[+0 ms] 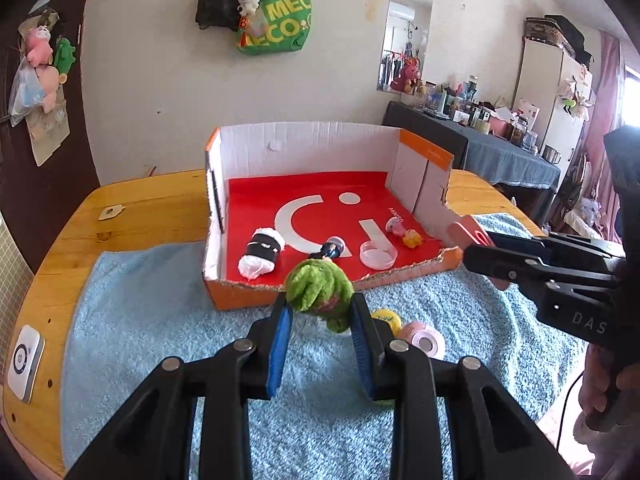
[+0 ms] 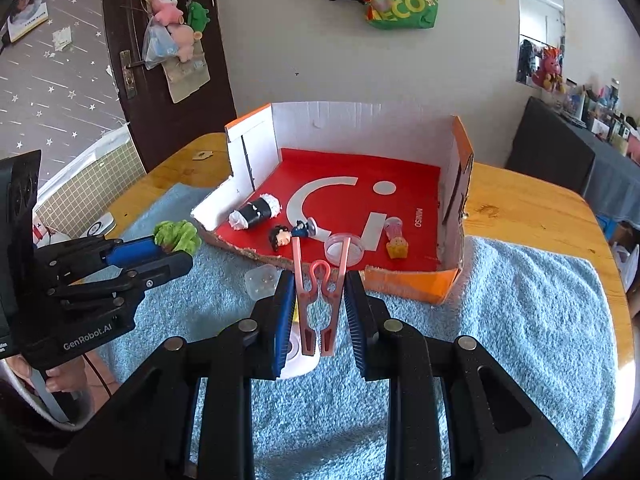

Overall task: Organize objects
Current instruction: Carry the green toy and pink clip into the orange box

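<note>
Left fingers [image 1: 320,312] clamped on green plush toy [image 1: 318,288], right fingers [image 2: 320,300] clamped on pink clothespin [image 2: 320,296]

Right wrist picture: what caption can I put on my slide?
Right tool holds a pink clothes peg before the red-floored box.

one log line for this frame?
left gripper: holds green plush | right gripper: holds pink clothespin | box: ahead, partly filled
</note>
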